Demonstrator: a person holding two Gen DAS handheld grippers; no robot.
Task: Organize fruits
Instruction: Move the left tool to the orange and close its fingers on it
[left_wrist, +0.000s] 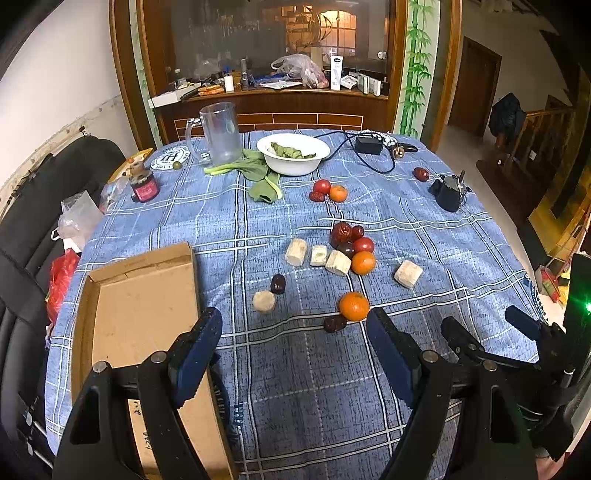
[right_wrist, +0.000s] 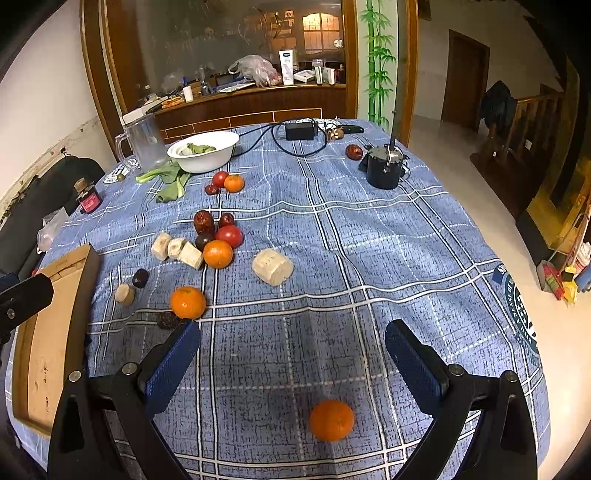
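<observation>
My left gripper (left_wrist: 295, 332) is open and empty over the blue checked cloth, just right of a shallow cardboard box (left_wrist: 144, 295). Ahead of it lie an orange (left_wrist: 354, 305), a dark date (left_wrist: 335, 323), a cluster of dates, tomatoes and an orange (left_wrist: 363, 262), and several pale cut chunks (left_wrist: 338, 262). My right gripper (right_wrist: 291, 332) is open too. Another orange (right_wrist: 331, 420) rests on the cloth low between its fingers, touching neither pad. The right gripper (left_wrist: 484, 325) also shows at the right of the left wrist view.
At the far side stand a white bowl (left_wrist: 293, 153) of greens, a clear jug (left_wrist: 218, 133), a red jar (left_wrist: 144, 184), a black adapter (left_wrist: 368, 144) with cable and a dark cup (right_wrist: 384, 170). A black chair (left_wrist: 44, 229) stands left; the table drops off at the right.
</observation>
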